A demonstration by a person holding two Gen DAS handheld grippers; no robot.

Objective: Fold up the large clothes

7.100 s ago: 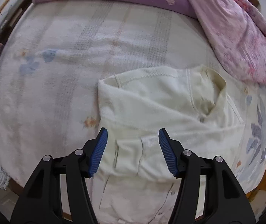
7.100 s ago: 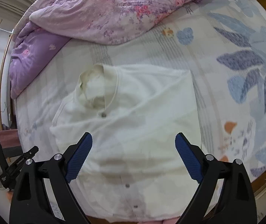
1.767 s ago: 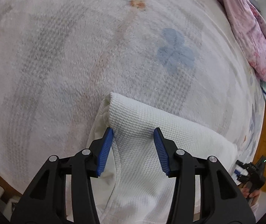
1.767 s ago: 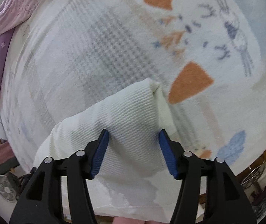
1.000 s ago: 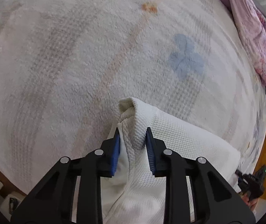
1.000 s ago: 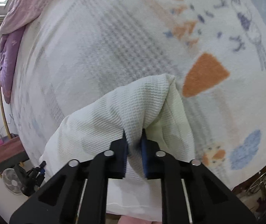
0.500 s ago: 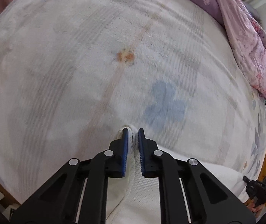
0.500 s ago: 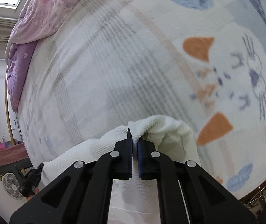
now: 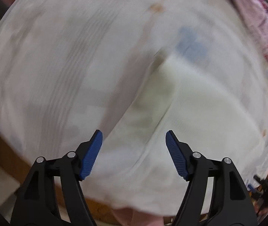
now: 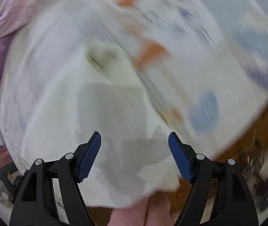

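Both grippers, left gripper (image 9: pixel 134 155) and right gripper (image 10: pixel 134 155), have just sprung wide, nothing pinched. Cream cardigan (image 9: pixel 199 113) lies folded near the bed's (image 9: pixel 58 56) front edge, long axis running between them, directly below both.

Blurred cream garment (image 9: pixel 199 113) flat on the patterned bedspread (image 9: pixel 68 56), left hand-held gripper (image 9: pixel 134 150) just-opened, empty above it.

Patterned bedspread (image 9: pixel 62 60); pink quilt (image 9: pixel 261 30) bunched at its edge.

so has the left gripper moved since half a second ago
Yes. The left gripper has pulled back from the blue flower print; its jaws have just been opening, letting go of the cream cardigan.
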